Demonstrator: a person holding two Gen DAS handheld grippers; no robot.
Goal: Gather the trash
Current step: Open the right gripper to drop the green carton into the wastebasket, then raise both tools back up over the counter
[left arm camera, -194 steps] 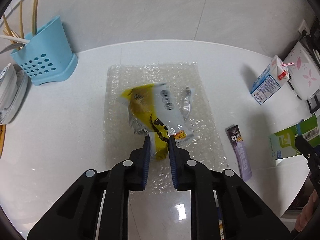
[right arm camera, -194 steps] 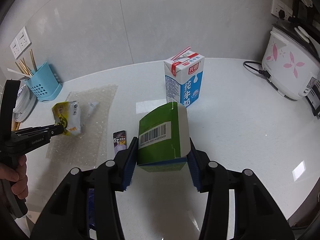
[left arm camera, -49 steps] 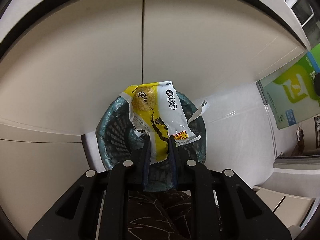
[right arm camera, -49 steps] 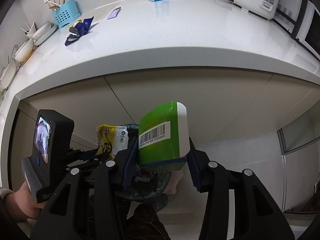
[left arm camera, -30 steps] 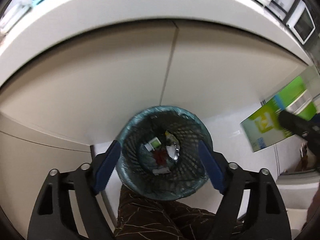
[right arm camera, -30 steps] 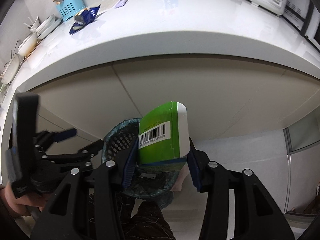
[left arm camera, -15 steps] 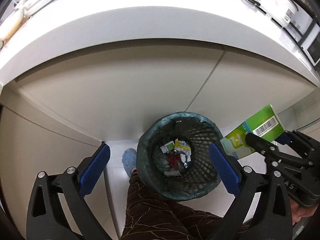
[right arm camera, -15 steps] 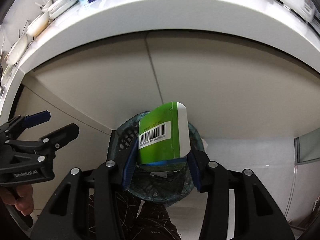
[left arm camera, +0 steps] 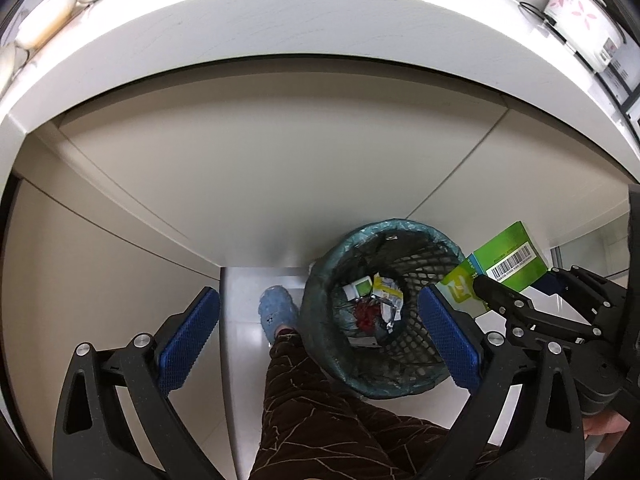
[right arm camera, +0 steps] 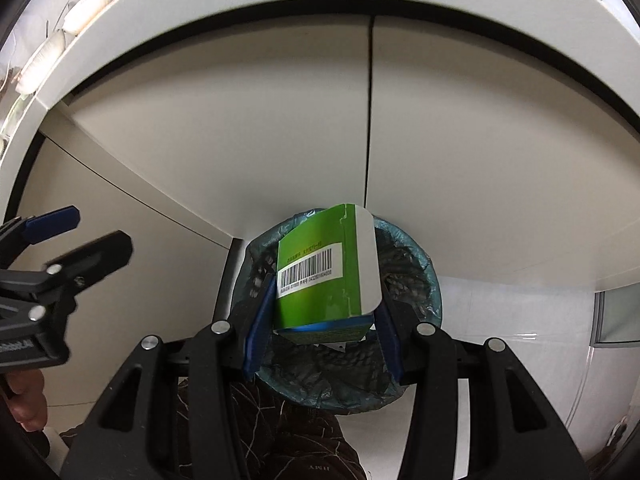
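Since the earlier frames the yellow wrapper (left arm camera: 386, 288) has dropped into the mesh wastebasket (left arm camera: 320, 312) at centre right, leaving the left gripper (left arm camera: 318, 334) spread and empty, while the right gripper (right arm camera: 322, 320) clamps the green carton (right arm camera: 324, 270) above the rim, unreleased, with more trash likely remaining on the counter (left arm camera: 280, 20).

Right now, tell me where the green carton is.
The green carton is clamped in the right claw, held over the mouth of the mesh trash bin on the floor below the counter.
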